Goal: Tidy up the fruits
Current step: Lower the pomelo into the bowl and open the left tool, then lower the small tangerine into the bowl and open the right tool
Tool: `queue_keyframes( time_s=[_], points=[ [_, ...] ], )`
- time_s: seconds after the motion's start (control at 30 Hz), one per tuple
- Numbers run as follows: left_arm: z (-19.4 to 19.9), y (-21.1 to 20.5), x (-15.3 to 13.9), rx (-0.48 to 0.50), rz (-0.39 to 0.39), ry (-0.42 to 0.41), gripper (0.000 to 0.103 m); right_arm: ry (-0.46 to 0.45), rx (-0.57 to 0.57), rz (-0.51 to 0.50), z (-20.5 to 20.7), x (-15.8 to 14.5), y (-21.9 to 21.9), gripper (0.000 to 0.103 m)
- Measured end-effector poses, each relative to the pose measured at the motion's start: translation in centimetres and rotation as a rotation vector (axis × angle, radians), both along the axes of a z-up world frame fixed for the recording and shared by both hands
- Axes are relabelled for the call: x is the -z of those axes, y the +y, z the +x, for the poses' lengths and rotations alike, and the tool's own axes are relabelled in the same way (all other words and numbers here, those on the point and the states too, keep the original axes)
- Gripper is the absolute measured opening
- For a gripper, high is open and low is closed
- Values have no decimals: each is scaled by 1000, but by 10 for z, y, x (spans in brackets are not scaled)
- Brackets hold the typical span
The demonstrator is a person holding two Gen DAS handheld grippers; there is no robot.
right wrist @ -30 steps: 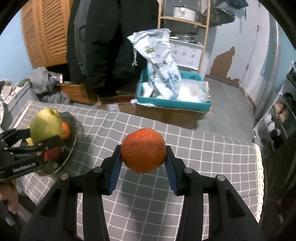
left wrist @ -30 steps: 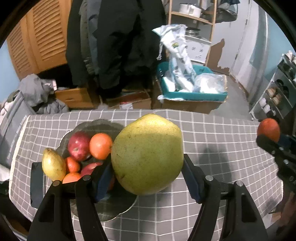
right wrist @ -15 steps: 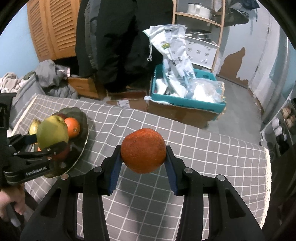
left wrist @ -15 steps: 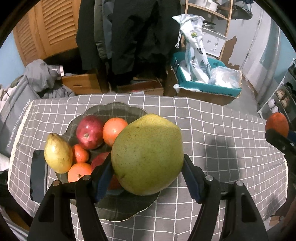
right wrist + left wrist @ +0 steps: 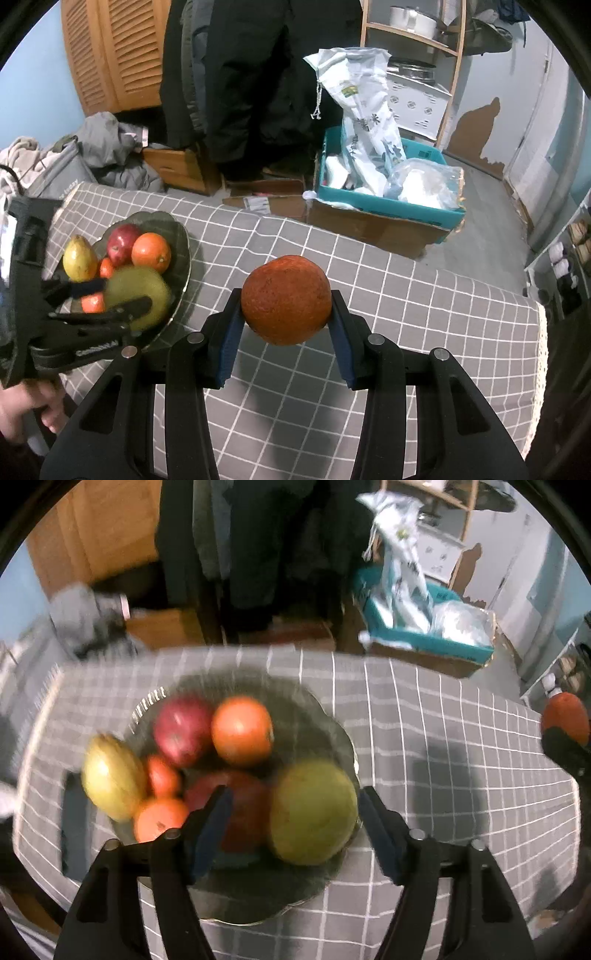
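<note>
Most of the fruit is already gathered in the dark glass plate (image 5: 325, 709) on the checked surface (image 5: 443, 738). In the left wrist view it holds a red apple (image 5: 181, 731), an orange (image 5: 242, 731), a yellow pear (image 5: 112, 775) at its left rim, two small oranges, a second red fruit under the others, and the big green pear (image 5: 314, 812) at the right front edge.

The left tool (image 5: 295, 823) hangs just over the plate with its jaws opening. The green pear lies between them, resting in the plate beside the right pad, well clear of the left one. This placement looks as good as done; what remains for this hand is to lift clear without knocking the pile.

The right tool (image 5: 286, 317) is pinched tight on a rough-skinned dark orange (image 5: 286, 299), held above the bare surface well to the right of the plate. That fruit is the one piece visibly left to place. Free room shows at the plate's far right side, behind the green pear.

Writing: white letters on the left tool's arm in the right wrist view are too blurred to read in full. The grey bag (image 5: 59, 177) at far left carries pale print, also unclear. The white sack (image 5: 365, 110) in the teal box (image 5: 388, 206) has a green-and-yellow label and dark characters I cannot make out.
</note>
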State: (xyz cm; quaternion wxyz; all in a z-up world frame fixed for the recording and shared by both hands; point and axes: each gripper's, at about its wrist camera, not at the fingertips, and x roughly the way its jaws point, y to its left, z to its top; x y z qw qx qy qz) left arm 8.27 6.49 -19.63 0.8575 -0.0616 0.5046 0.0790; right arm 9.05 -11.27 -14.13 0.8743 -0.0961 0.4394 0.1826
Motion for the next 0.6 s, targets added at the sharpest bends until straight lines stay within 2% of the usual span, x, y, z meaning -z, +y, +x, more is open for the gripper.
queue_keyframes(
  time_s=[0.03, 0.6],
  points=[
    [0, 0, -4, 4, 6, -14, 89, 1, -1, 0, 0, 0, 1, 43],
    [-31, 46, -42, -87, -27, -69, 89, 23, -82, 16, -8, 6, 42, 43]
  ],
)
